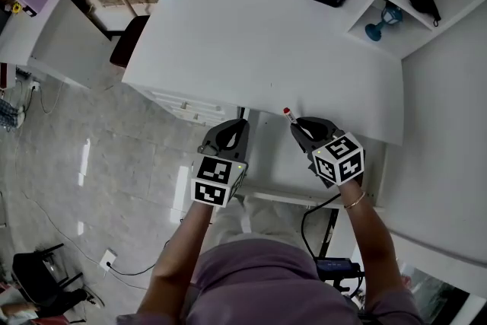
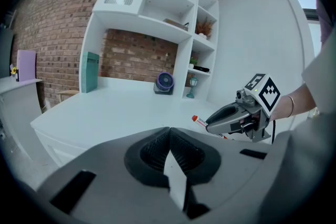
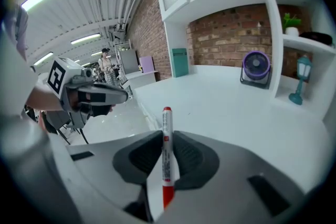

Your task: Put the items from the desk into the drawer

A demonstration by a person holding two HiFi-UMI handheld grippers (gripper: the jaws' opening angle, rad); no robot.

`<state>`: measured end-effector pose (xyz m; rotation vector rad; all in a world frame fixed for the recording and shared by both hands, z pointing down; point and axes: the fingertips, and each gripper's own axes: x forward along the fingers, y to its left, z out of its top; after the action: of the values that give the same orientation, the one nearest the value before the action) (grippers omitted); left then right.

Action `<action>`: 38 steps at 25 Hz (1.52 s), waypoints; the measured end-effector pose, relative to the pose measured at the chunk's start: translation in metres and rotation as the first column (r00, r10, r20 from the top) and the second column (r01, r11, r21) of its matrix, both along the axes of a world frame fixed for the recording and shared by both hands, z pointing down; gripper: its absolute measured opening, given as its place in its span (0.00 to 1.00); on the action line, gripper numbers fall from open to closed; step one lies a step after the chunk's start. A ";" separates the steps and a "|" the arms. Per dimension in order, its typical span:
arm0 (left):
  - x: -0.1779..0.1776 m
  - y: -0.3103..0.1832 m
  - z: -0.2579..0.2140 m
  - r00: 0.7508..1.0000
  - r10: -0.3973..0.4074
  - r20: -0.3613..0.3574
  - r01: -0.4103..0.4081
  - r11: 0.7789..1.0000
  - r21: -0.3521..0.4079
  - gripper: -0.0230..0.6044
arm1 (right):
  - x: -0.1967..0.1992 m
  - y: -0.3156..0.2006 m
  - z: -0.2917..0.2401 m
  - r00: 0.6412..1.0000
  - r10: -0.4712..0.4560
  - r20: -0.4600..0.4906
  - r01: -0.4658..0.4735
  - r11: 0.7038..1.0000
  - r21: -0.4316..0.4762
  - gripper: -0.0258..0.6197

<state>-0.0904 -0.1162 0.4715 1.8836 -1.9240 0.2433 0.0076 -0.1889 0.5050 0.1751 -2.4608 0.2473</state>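
- Right gripper [image 3: 167, 138] pinches a red-capped marker [image 3: 166, 118] mid-barrel, over the desk's [image 1: 251, 34] front edge.
- Marker — probably light, stiff, slick; the mid-barrel hold suits it.
- Left gripper [image 2: 169, 136] — pressed together, empty.

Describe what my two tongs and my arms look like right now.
The left tongs and right tongs are dark grey, with rounded shells and ribbed black pads. Each carries a white cube printed with black square markers. Arms are bare below a mauve shirt; a thin bracelet circles the right wrist.
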 end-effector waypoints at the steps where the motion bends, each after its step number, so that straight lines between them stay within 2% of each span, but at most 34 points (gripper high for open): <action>1: 0.000 0.001 0.001 1.000 0.001 -0.001 -0.001 1.000 -0.002 0.04 | -0.001 0.003 0.001 1.000 0.007 0.004 -0.007 1.000 -0.008 0.15; 12: -0.003 0.011 0.008 1.000 -0.003 -0.021 0.002 1.000 -0.023 0.04 | -0.003 0.032 0.030 0.999 0.041 -0.027 -0.043 0.995 -0.087 0.15; 22: -0.008 0.019 0.020 0.999 -0.038 -0.018 0.037 0.998 -0.051 0.04 | 0.006 0.035 0.080 0.990 0.062 -0.123 -0.079 0.987 -0.137 0.15; 38: -0.014 0.020 0.036 0.994 -0.105 -0.035 0.102 0.991 -0.087 0.04 | -0.006 0.031 0.128 0.973 0.019 -0.229 -0.051 0.989 -0.137 0.15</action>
<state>-0.1045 -0.0964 0.5079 1.7160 -1.9469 0.2504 0.0020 -0.1575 0.6328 0.1754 -2.2050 0.3950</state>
